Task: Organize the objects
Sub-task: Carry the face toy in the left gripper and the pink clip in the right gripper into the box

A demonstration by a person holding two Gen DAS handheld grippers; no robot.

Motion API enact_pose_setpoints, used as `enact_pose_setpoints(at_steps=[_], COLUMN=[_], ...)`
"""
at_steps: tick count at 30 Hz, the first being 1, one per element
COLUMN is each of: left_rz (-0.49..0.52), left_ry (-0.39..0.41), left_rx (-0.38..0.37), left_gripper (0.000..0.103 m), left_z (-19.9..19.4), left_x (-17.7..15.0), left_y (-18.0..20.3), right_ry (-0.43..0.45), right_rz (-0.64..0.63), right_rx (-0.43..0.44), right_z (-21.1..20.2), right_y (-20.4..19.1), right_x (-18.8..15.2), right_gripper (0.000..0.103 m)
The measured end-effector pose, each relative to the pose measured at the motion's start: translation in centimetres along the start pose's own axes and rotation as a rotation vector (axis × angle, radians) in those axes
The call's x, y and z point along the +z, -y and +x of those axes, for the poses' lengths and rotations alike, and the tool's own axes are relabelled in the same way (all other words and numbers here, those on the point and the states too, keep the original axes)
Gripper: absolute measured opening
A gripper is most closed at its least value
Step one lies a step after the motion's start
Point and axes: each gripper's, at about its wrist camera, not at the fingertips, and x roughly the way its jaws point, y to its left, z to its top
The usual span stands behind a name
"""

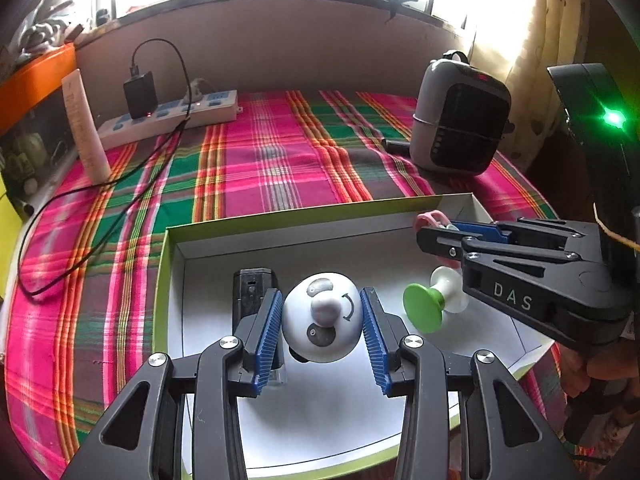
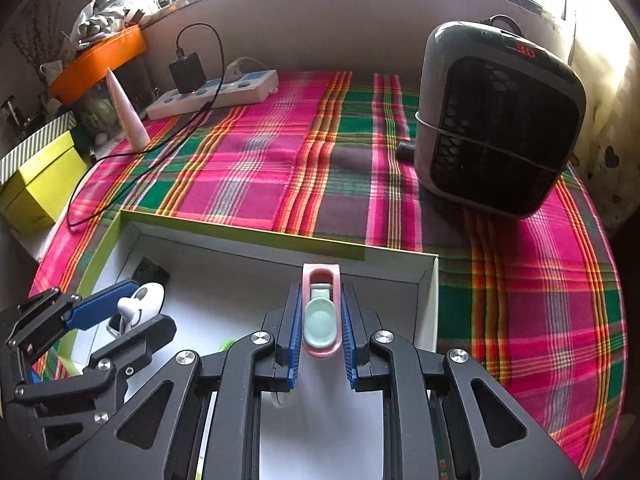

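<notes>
Over the white box (image 1: 176,240) on the plaid bed, left wrist view: left gripper (image 1: 322,314) clamped on a white round gadget (image 1: 320,312), green-capped spool (image 1: 430,300) just beside. Right wrist view: right gripper (image 2: 321,322) pinching a pink clip (image 2: 321,312) above the same box.

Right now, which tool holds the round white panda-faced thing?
The left tool: its pads flank the panda-faced ball. The right tool grips a pink clip.

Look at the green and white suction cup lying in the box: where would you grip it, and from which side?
Grip the narrow white stem of the suction cup from above, jaws closing across it. It lies on its side on the floor of the box, so the stem is exposed between the wide green disc and the white flared end, which would likely stop it sliding out.
</notes>
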Motion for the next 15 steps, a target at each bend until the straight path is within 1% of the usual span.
enact_pose_setpoints(at_steps=[6,15], left_rz=[0.008,0.027], left_ry=[-0.004,-0.017], left_rx=[0.001,0.019], left_gripper=[0.038,0.038], left_z=[0.5,1.4], left_x=[0.2,0.2], left_y=[0.3,0.7], right_ry=[-0.006,0.002], right_rz=[0.006,0.000], right_rx=[0.007,-0.006], right_z=[0.5,0.6], right_y=[0.2,0.1], right_x=[-0.2,-0.3], right_gripper=[0.018,0.018])
